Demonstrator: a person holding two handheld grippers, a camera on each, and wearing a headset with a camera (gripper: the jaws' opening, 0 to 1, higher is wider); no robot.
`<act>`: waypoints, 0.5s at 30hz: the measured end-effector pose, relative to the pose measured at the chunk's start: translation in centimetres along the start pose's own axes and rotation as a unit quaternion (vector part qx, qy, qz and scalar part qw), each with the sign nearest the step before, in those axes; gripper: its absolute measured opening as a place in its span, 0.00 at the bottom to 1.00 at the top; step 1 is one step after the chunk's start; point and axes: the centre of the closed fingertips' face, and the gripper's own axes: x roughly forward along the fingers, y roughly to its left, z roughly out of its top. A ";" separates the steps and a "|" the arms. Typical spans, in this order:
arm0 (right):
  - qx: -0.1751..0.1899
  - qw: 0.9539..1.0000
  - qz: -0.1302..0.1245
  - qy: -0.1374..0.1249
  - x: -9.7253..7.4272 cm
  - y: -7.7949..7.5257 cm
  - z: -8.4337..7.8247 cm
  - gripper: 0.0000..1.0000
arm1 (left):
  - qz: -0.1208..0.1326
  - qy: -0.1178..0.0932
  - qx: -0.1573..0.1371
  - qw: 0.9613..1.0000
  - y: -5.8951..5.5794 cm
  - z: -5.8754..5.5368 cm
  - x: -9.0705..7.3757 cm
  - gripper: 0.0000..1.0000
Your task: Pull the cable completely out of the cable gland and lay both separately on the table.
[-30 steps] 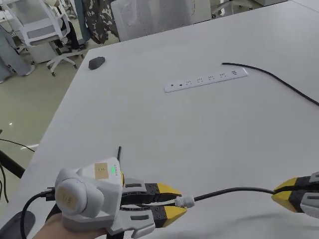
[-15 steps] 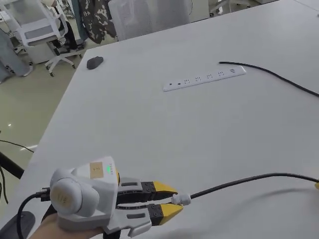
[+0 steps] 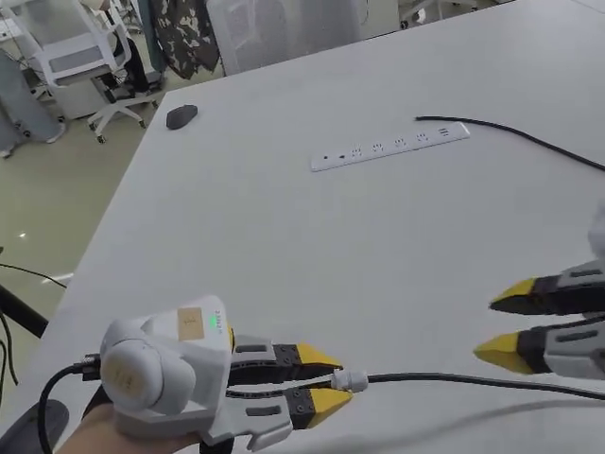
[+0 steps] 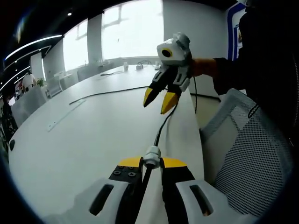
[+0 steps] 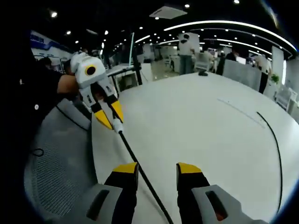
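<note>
you anchor the gland (image 3: 349,381) in the left gripper (image 3: 333,380), right gripper (image 3: 484,326) gaping wide, seemingly clear of the cable (image 3: 454,380).

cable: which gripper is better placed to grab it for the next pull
Right. The right gripper is open close by the cable, which runs between its jaws in the right gripper view. The left gripper is shut on the cable gland, so it likely holds.

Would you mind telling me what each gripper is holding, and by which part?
The left gripper clamps the cable gland by its body; the right gripper is open, holding nothing.
</note>
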 end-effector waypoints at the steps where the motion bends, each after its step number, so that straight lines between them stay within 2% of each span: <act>1: -0.039 0.999 0.020 0.004 1.0 1.4 0.5 0.28 | 0.000 -0.001 0.001 1.000 0.0 0.1 0.0 0.15; 3: -0.082 0.996 0.039 0.014 2.6 3.2 1.0 0.24 | -0.001 -0.002 0.001 1.000 0.0 0.2 0.0 0.15; 4: -0.101 0.994 0.042 0.015 3.1 3.4 1.0 0.24 | -0.001 -0.002 0.002 1.000 0.0 0.3 0.0 0.15; 6: -0.148 0.989 0.024 0.021 4.3 3.3 0.9 0.24 | 0.000 -0.007 0.001 1.000 -0.1 0.6 -0.1 0.15; 7: -0.158 0.986 0.040 0.024 4.7 4.0 0.7 0.21 | 0.002 -0.013 -0.004 1.000 -0.1 0.8 -0.1 0.15; 8: -0.148 0.988 0.039 0.023 4.9 4.1 0.7 0.15 | 0.002 -0.016 -0.004 1.000 -0.1 0.9 -0.2 0.15; 11: -0.178 0.983 0.039 0.014 5.1 4.0 0.9 0.00 | -0.002 -0.011 0.001 1.000 -0.4 0.8 -0.3 0.15; 15: -0.157 0.987 0.035 0.008 4.5 3.6 0.7 0.00 | 0.006 -0.020 -0.003 1.000 -0.1 1.0 -0.3 0.15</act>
